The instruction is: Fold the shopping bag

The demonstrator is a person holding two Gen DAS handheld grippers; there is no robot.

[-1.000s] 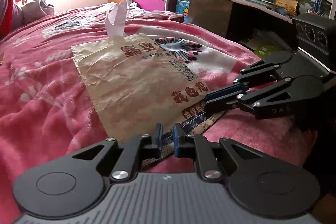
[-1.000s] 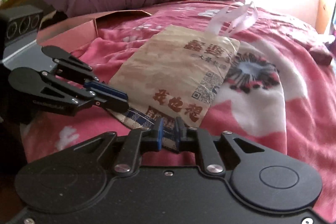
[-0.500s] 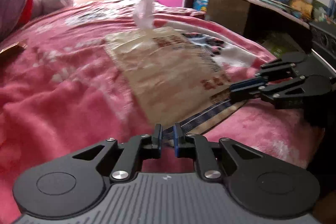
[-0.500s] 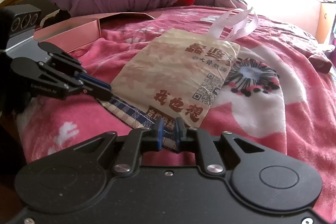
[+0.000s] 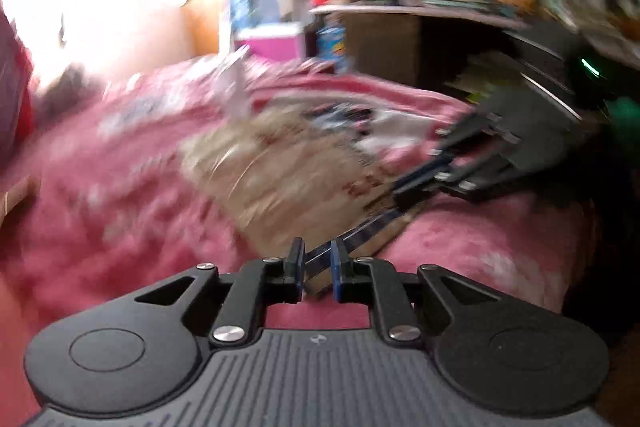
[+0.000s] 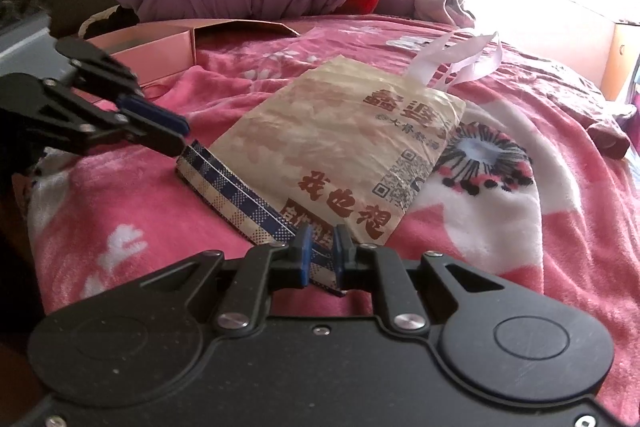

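The crinkled beige plastic shopping bag [image 6: 344,147] lies flat on the pink blanket [image 6: 500,235]; left gripper [image 6: 182,137] and right gripper [image 6: 320,251] each pinch its near checked edge. No fold made yet.

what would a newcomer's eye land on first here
The beige shopping bag with red lettering lies flat mid-frame on the pink floral blanket, its white handles pointing away. Both grippers pinch its blue checked bottom edge: the right gripper at the near corner, the left gripper at the far one.
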